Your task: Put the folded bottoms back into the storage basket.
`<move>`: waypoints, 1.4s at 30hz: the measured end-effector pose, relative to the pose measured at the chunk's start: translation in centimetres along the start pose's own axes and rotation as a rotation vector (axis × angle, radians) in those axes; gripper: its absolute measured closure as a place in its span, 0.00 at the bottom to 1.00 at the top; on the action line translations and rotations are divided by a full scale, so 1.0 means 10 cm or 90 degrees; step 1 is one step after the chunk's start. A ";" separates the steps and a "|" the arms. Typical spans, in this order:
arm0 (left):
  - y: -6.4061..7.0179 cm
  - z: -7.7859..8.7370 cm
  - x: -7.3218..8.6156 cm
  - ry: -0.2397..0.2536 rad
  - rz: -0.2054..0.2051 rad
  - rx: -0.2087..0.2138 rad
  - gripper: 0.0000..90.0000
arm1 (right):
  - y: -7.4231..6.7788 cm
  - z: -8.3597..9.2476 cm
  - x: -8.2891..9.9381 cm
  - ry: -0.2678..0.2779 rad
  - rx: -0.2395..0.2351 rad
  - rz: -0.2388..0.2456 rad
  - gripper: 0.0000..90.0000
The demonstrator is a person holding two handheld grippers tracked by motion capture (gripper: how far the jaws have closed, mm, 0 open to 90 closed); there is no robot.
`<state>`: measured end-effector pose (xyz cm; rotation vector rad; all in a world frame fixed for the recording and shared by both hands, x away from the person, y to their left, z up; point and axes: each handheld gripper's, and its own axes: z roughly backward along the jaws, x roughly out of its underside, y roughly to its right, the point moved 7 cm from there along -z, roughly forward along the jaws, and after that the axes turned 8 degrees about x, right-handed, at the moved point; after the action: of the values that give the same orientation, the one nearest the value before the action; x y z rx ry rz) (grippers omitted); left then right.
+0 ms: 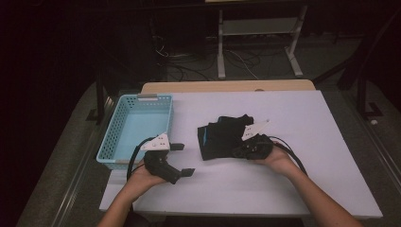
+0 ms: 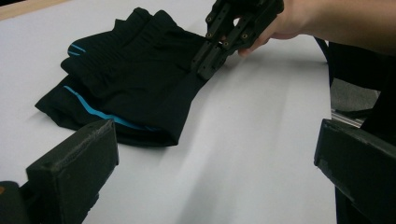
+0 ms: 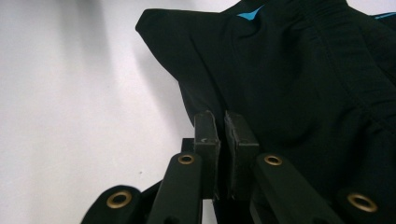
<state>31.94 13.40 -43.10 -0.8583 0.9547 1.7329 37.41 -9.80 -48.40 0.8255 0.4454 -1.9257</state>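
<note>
A folded black garment (image 1: 222,137) with a light-blue stripe lies in the middle of the white table (image 1: 302,123). My right gripper (image 1: 236,152) is at its right edge, with the jaws pressed together on a pinch of the fabric. In the right gripper view the pads (image 3: 206,135) meet at the edge of the cloth (image 3: 289,79). My left gripper (image 1: 184,159) is held left of the garment, just above the table, open and holding nothing. Its own view has the jaws far apart (image 2: 215,177), the garment (image 2: 126,79) ahead and the right gripper (image 2: 208,65) on it.
A light-blue plastic basket (image 1: 111,142) stands at the table's left edge, close behind my left gripper. A wooden strip (image 1: 227,86) runs along the far edge. White table surface stretches to the right and front of the garment. Cables trail from both grippers.
</note>
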 end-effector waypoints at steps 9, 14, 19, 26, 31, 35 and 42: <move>0.00 0.00 0.00 0.002 0.001 0.001 0.00 | -0.11 0.09 0.07 -0.006 -0.017 -0.012 0.93; 0.00 0.00 -0.01 0.003 0.001 0.001 0.00 | -0.20 0.16 0.14 -0.003 -0.027 -0.021 0.93; 0.00 0.01 -0.01 0.002 0.001 0.000 0.00 | -0.31 0.22 0.20 -0.008 -0.036 -0.020 0.93; 0.00 0.00 -0.01 0.002 0.001 0.000 0.00 | -0.46 0.30 0.25 -0.009 -0.049 -0.017 0.93; 0.00 0.00 -0.01 0.002 0.002 0.000 0.00 | -0.59 0.36 0.28 -0.005 -0.055 -0.014 0.93; 0.00 0.00 -0.01 0.002 0.002 0.000 0.00 | -0.70 0.39 0.33 -0.010 -0.062 -0.013 0.93; 0.00 0.00 -0.01 0.003 0.004 0.000 0.00 | -0.85 0.43 0.39 -0.018 -0.076 -0.012 0.93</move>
<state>31.98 13.38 -43.05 -0.8596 0.9614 1.7363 27.18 -10.87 -48.46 0.7182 0.5467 -1.9068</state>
